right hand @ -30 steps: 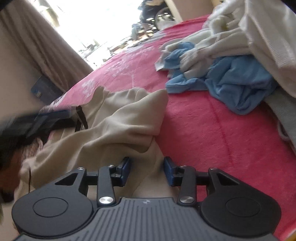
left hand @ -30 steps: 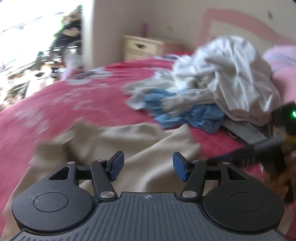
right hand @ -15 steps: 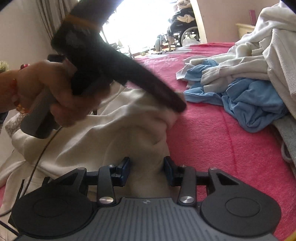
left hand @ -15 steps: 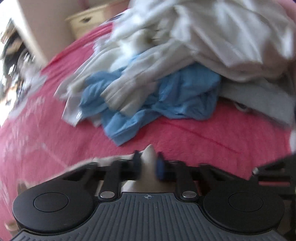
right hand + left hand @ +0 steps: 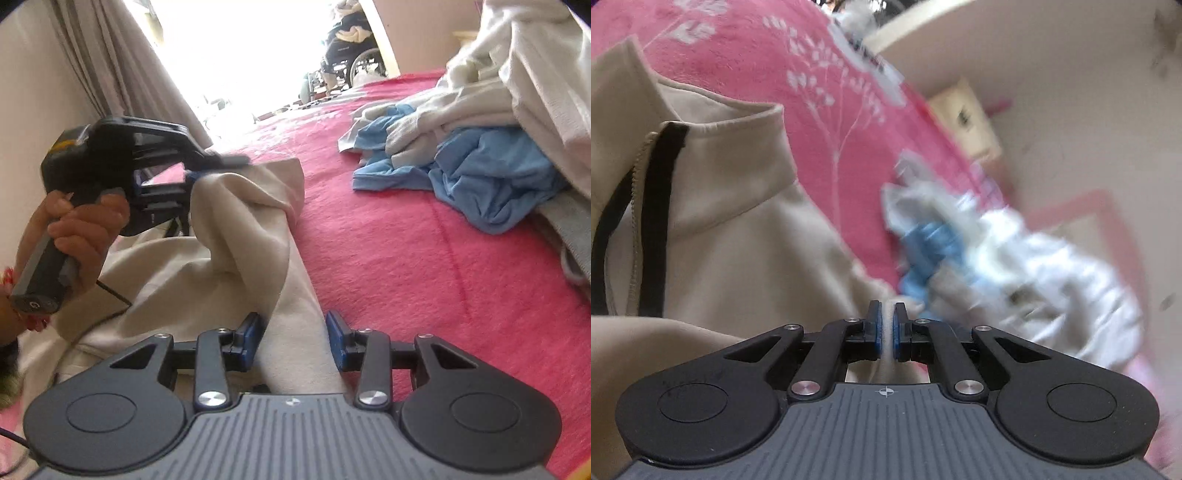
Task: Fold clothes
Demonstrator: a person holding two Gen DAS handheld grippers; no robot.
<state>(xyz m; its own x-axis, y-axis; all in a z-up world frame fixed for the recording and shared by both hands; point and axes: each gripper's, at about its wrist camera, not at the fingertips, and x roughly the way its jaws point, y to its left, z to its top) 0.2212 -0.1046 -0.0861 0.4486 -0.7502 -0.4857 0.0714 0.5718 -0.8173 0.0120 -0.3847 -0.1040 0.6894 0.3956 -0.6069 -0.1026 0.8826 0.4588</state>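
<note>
The bed [image 5: 424, 258], under its pink blanket with a white plant print, carries everything you are working with. Toward its far side sits a heap of unfolded laundry [image 5: 517, 92], pale garments piled over a crumpled blue garment [image 5: 495, 177], well apart from the piece in hand. That piece is the beige zip-up jacket [image 5: 229, 266], spread on the near part of the bed with its stand-up collar [image 5: 731, 110] and dark-edged zipper [image 5: 657, 221] showing in the left wrist view. Your left gripper [image 5: 886, 325] has just closed, its jaws pressed together on a thin fold of the beige fabric, and in the right wrist view you can see it lifting that corner so the cloth hangs in a soft drape from the pinch. Your right gripper [image 5: 295, 339] has its jaws spread partway on either side of a strip of the same jacket, and the pads do not look to be pressing it. Judge the jacket as light, limp and a little fleecy: it will sag and fold wherever it is unsupported, and a thin pinch may slip if you tug fast. A hem, a seam or the collar looks like the firmest place to take hold, since the doubled edges give the pads more to bite.
</note>
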